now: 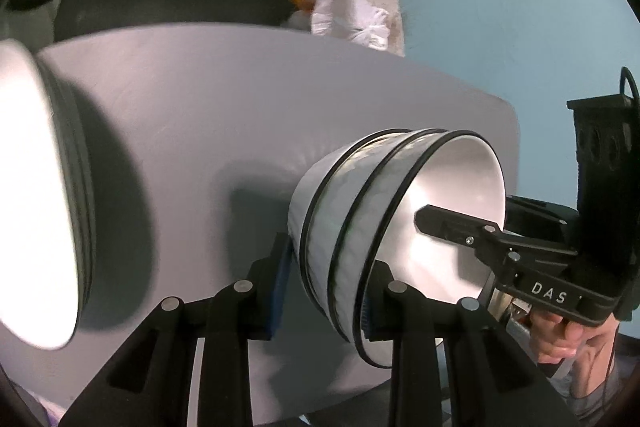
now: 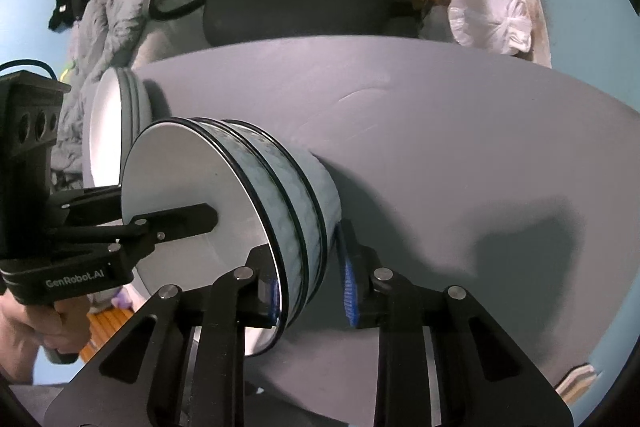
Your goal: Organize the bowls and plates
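Now, largest first.
Table (image 2: 460,147): grey, carries everything.
Plates (image 2: 116,131): stacked at table's far edge, apart from bowls.
Bowls (image 1: 360,223): three nested, black rims, on table between both grippers.
Left gripper (image 1: 324,291): fingers apart, straddling stack wall, one inside, one outside; not clamped.
Right gripper (image 2: 310,287): fingers apart, straddling opposite wall the same way.

Three nested bowls (image 1: 360,227), stacked plates (image 1: 36,195) apart

Plate stack (image 1: 36,187) blurred and cut by left edge — claw grip on bowls (image 1: 360,227) unclear
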The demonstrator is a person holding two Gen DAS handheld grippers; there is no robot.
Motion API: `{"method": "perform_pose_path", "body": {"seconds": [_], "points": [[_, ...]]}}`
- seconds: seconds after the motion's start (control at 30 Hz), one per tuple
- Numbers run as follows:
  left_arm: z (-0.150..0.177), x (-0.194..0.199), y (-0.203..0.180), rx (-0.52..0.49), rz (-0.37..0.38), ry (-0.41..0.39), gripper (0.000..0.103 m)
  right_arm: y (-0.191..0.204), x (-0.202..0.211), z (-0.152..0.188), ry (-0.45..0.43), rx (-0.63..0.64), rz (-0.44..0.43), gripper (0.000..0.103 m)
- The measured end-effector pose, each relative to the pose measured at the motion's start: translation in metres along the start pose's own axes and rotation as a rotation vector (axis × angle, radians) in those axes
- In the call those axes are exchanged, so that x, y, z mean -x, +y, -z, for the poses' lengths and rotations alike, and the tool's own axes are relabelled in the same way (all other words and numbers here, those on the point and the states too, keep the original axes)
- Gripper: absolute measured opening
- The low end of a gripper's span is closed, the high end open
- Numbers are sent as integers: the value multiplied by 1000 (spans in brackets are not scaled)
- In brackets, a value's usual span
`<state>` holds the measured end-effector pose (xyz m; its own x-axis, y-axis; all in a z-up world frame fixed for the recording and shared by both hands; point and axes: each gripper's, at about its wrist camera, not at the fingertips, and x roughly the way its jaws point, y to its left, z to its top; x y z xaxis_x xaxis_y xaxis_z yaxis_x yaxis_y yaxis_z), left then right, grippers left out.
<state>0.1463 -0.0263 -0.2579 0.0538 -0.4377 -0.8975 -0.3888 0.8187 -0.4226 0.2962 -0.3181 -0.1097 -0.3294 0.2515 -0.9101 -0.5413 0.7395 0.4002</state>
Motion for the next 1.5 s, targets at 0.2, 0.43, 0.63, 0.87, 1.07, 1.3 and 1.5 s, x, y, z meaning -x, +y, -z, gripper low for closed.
{"method": "perform_pose_path", "body": {"seconds": [0.2,0.43,0.63,0.87,1.07,1.3,1.5], "points": [[25,7,13,8,-64,-10,29,27,-16,2,29,43,2,24],[43,13,35,59,-34,-28,28,51,-28,2,45,93,42,24],[43,7,33,59,-41,-45,33,46,-29,-2,65,76,37,24],[45,10,47,108,-19,-50,45,48,-29,-2,60,68,59,33],[42,8,50,116,15,-60,47,44,-29,2,43,49,50,34],[41,8,38,59,-9,-88,43,43,-29,2,33,43,69,45],[45,14,31,31,-39,-140,33,50,-27,5,0,79,104,46]]}}
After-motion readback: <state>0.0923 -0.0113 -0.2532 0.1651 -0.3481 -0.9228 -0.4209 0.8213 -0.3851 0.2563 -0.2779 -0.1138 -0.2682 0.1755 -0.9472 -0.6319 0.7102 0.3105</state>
